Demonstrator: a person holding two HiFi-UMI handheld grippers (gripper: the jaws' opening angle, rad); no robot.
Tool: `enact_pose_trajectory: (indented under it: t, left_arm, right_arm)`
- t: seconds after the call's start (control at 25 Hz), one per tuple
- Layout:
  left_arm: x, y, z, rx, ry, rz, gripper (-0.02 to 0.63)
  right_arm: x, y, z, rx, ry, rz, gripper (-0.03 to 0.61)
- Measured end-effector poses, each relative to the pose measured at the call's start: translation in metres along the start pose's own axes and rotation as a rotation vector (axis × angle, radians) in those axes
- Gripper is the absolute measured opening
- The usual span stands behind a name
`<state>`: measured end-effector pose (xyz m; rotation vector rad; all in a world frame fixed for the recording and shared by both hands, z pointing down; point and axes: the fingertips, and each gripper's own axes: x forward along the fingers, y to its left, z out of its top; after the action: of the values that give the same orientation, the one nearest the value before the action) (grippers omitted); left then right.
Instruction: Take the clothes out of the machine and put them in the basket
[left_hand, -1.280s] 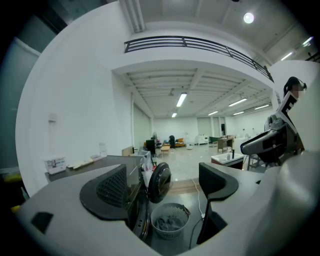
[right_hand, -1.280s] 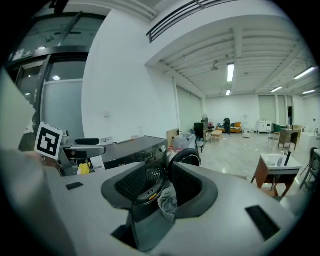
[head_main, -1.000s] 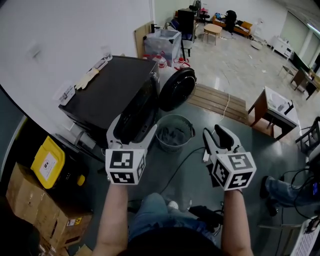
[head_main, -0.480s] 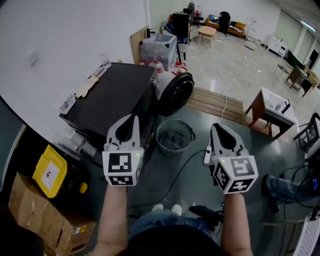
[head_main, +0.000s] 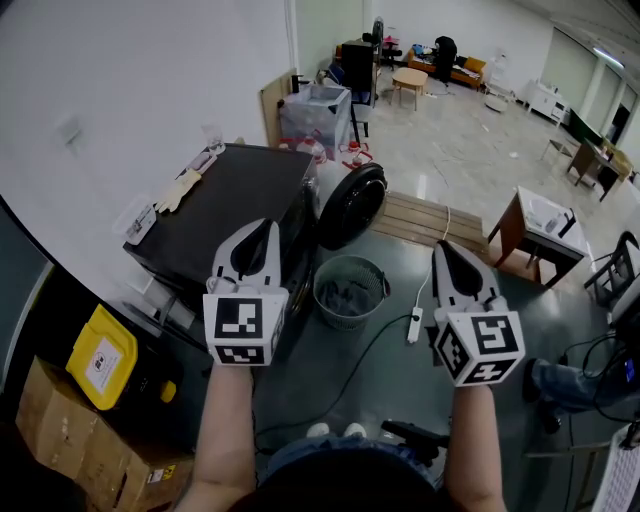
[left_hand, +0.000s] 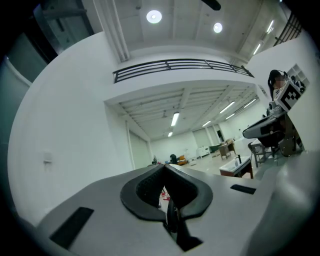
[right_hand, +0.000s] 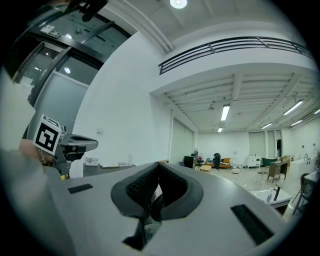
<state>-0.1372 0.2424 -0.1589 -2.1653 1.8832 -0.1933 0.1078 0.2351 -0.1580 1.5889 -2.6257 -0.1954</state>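
My left gripper (head_main: 265, 225) & right gripper (head_main: 441, 245) are both closed, empty, mid-frame. Between them, a basket (head_main: 350, 320) w/ clothes (head_main: 345, 295). Black washer (head_main: 230, 190) upper left, its door (head_main: 352, 205) open. Open floor (head_main: 440, 150) upper right.

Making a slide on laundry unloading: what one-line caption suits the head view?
Left claw and right claw, shut and empty, held before the open machine and the basket of clothes.

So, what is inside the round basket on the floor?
Grey clothes lie inside the basket. Whatever is under them, and the basket's bottom, is covered.
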Motion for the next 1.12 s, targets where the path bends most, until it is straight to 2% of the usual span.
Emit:
enact_pose_trajectory:
  t: [0.2,0.6,1.12]
  left_arm:
    - [-0.002,0.001,0.009,0.031,-0.020,0.007,0.000]
    - [-0.006,0.001,0.012,0.040,-0.029,-0.012,0.000]
    - [-0.005,0.001,0.019,0.080,-0.040,-0.009,0.000]
  right_arm:
    - [-0.005,-0.004,0.014,-0.013,-0.035,-0.001,0.000]
    - [-0.014,0.002,0.008,-0.081,-0.001,-0.020,0.000]
    - [-0.015,0.000,0.017,-0.126,-0.024,-0.047,0.000]
